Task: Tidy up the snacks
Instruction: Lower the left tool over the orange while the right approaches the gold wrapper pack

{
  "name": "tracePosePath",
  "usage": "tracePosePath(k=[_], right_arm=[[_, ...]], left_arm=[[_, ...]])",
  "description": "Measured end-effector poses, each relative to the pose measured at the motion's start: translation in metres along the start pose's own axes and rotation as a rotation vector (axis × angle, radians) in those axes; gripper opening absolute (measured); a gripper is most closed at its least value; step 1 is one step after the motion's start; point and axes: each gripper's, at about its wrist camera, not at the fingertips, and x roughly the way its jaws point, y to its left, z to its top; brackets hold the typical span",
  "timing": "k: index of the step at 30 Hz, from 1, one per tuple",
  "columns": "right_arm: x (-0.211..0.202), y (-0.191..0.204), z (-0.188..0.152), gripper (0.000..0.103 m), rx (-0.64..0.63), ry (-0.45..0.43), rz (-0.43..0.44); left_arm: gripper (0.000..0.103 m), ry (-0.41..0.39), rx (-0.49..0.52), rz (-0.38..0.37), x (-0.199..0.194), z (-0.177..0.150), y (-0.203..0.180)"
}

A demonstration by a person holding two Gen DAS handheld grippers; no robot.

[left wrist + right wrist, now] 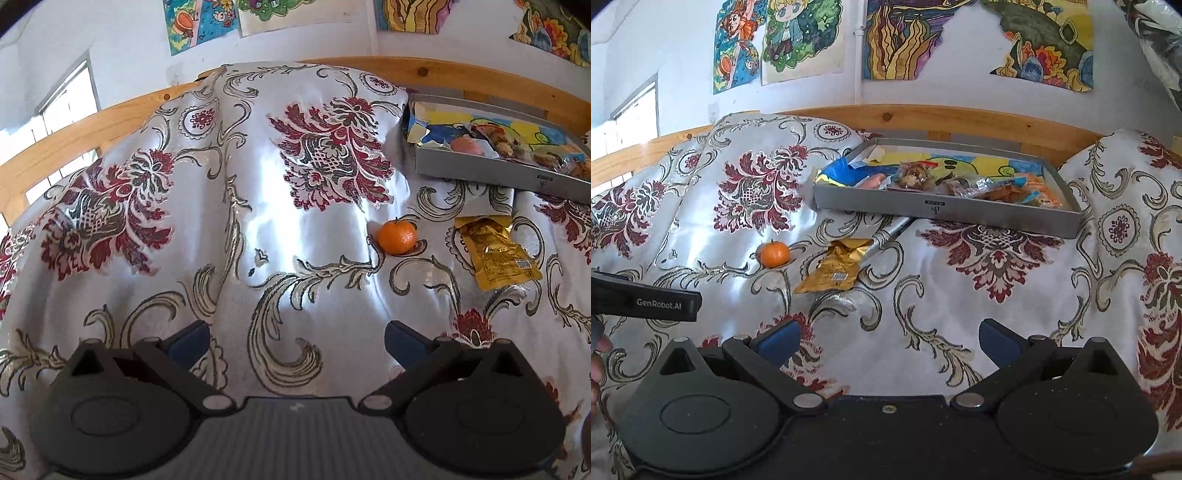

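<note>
**Snacks lying loose and boxed on the patterned cloth**

Snacks are sitting in two places on the floral cloth [923, 295] that is covering the bed. A shallow grey box [945, 216] is resting at the far side of the cloth, just in front of the wooden rail [923, 118], and it is holding a jumble of wrapped packets [960, 181] over yellow and blue paper. A blue wrapper [836, 171] is spilling over the box's left corner.

Two items are lying outside the box, on the cloth in front of its left end. A small orange [774, 253] is sitting farthest left, and a gold foil packet [834, 269] is lying just beside it on the right, apart from it. The packet's top end is reaching toward a silver rod-like piece [890, 232] that is poking out from under the box's near wall; whether they are touching cannot be told.

The left gripper [297, 341] is hovering over bare cloth with its blue-padded fingers [190, 341] spread wide, gripping nothing; in its view the orange [397, 237] and the gold foil packet [496, 254] are lying ahead to the right. The right gripper [889, 341] is likewise standing wide apart and empty, well short of the box. Colourful drawings [897, 40] are hanging on the white wall behind.
</note>
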Motion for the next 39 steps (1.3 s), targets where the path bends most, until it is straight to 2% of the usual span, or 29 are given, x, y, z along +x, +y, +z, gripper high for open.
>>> tracePosePath(k=[8, 16, 23, 29, 39], right_arm=[[0.013, 0.006, 0.009, 0.102, -0.062, -0.076, 0.001], [0.037, 0.016, 0.015, 0.102, -0.124, -0.138, 0.031], [0.064, 0.036, 0.018, 0.102, -0.215, -0.174, 0.038], [0.086, 0.047, 0.022, 0.102, -0.259, -0.166, 0.039], [0.116, 0.042, 0.028, 0.102, -0.242, -0.139, 0.06]], left_arm=[[0.102, -0.018, 0.03, 0.01, 0.011, 0.014, -0.006], [0.102, -0.079, 0.077, 0.002, 0.025, 0.041, -0.017], [0.102, -0.054, 0.08, -0.033, 0.044, 0.062, -0.024], [0.102, -0.043, 0.093, -0.047, 0.062, 0.069, -0.03], [0.102, -0.022, 0.101, -0.099, 0.08, 0.072, -0.043]])
